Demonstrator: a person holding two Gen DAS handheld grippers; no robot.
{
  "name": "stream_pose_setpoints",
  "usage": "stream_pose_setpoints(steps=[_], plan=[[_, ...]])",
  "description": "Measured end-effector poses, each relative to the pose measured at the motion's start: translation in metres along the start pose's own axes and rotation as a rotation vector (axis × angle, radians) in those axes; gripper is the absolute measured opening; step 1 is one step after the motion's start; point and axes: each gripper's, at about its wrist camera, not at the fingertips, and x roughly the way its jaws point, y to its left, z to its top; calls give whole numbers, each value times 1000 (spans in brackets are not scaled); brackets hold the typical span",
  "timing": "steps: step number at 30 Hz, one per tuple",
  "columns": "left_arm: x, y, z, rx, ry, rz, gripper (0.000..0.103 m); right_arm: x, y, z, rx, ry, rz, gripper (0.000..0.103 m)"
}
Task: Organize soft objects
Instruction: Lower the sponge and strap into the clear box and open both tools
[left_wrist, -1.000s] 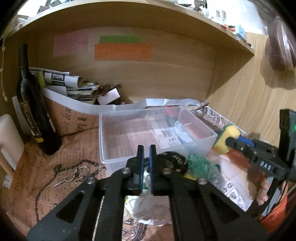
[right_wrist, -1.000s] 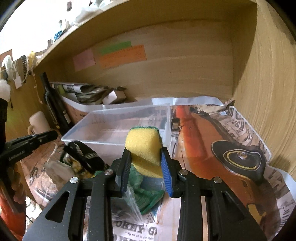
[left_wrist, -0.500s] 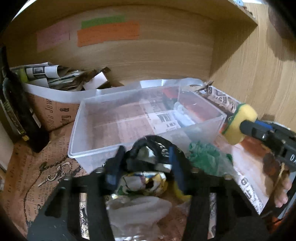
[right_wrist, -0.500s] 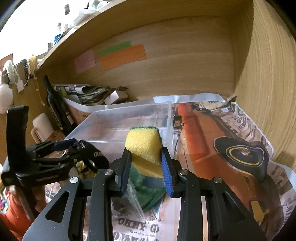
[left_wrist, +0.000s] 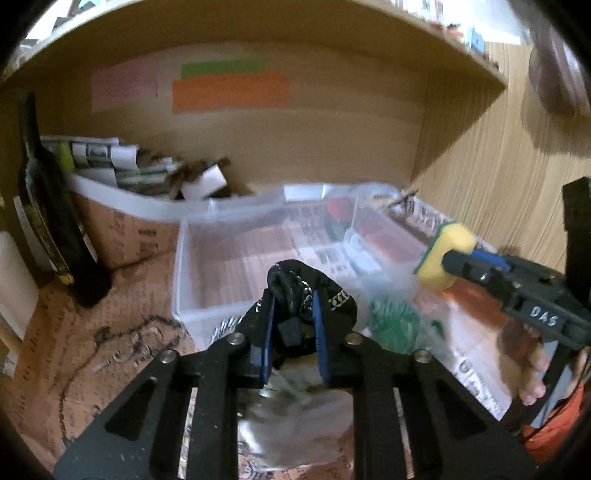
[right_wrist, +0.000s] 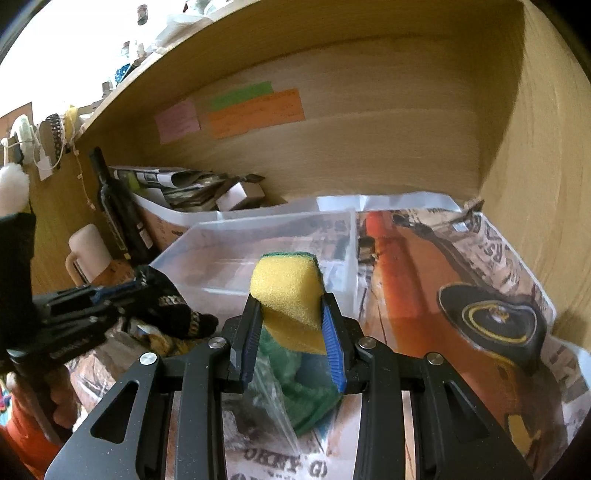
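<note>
My left gripper (left_wrist: 291, 314) is shut on a black knit sock (left_wrist: 306, 284) with a patterned band and holds it up in front of the clear plastic bin (left_wrist: 192, 266). The sock also shows in the right wrist view (right_wrist: 166, 302). My right gripper (right_wrist: 290, 314) is shut on a yellow sponge (right_wrist: 286, 291) with a green scouring side, held just short of the bin's near wall (right_wrist: 221, 295). In the left wrist view the sponge (left_wrist: 443, 258) is at the bin's right corner.
A green cloth (left_wrist: 395, 325) in a clear bag lies in front of the bin. A dark wine bottle (left_wrist: 48, 221) stands at the left. A box of newspapers (left_wrist: 122, 206) sits behind. A white plastic bag (left_wrist: 295, 428) lies below my left gripper. Wooden walls close the back and right.
My left gripper opened over the black sock, then shut on it and lifted it. The right gripper has kept the sponge and barely moved.
</note>
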Motion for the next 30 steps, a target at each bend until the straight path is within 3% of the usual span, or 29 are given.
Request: stream_pose_setpoints(steps=[7, 11, 17, 22, 30], plan=[[-18, 8, 33, -8, -69, -41, 18, -3, 10, 25, -40, -45, 13, 29], [-25, 13, 53, -4, -135, -23, 18, 0, 12, 40, -50, -61, 21, 29], [-8, 30, 73, -44, -140, -47, 18, 15, 14, 51, -70, -55, 14, 30], [27, 44, 75, -69, -86, -32, 18, 39, 9, 50, -59, 1, 15, 30], [95, 55, 60, -94, 129, -61, 19, 82, -2, 42, -47, 146, -4, 30]])
